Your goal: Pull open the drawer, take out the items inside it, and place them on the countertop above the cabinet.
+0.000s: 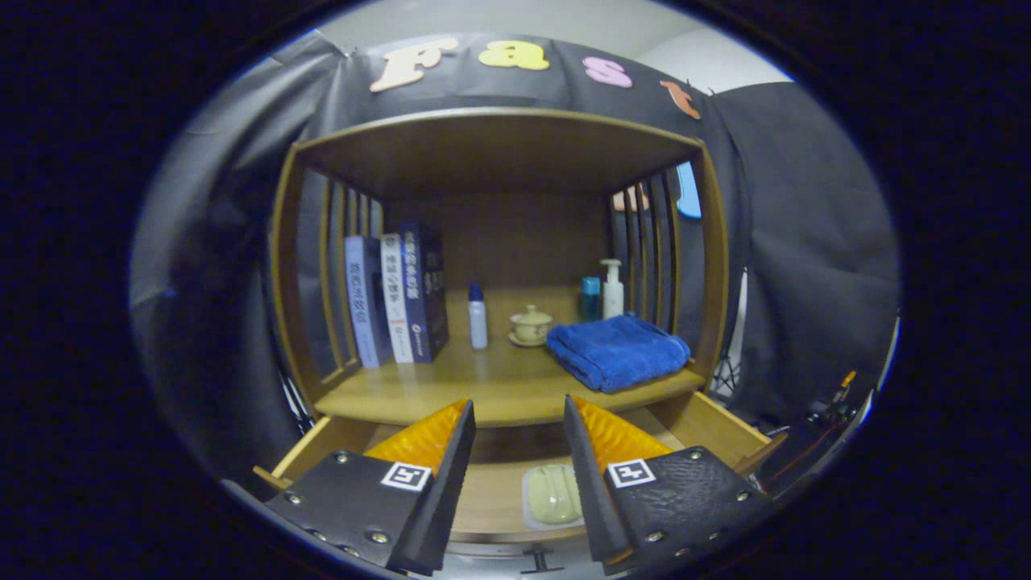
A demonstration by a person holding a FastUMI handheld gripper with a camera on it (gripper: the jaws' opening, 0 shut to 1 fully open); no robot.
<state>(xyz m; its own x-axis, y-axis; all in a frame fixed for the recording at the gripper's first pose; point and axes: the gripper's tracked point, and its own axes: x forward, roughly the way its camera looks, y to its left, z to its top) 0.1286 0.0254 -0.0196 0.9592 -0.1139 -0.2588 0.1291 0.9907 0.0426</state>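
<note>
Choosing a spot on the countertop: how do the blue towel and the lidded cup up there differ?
The towel is blue, soft, folded flat and broad; the cup is pale, hard, upright and small, on a saucer. The towel lies nearer the open tool. Both rest on the countertop.

A booth staged as a home: wooden cabinet [499, 161] with books [395, 298], toiletry bottles [612, 288], folded towel [619, 350].

the three books [395, 298] on the countertop [483, 387] have words down their spines, but the words are too small and blurry to read. each finger of the gripper [518, 419] has a little black-and-white square sign on top, with no letters. the fingers stand apart, holding nothing.
</note>
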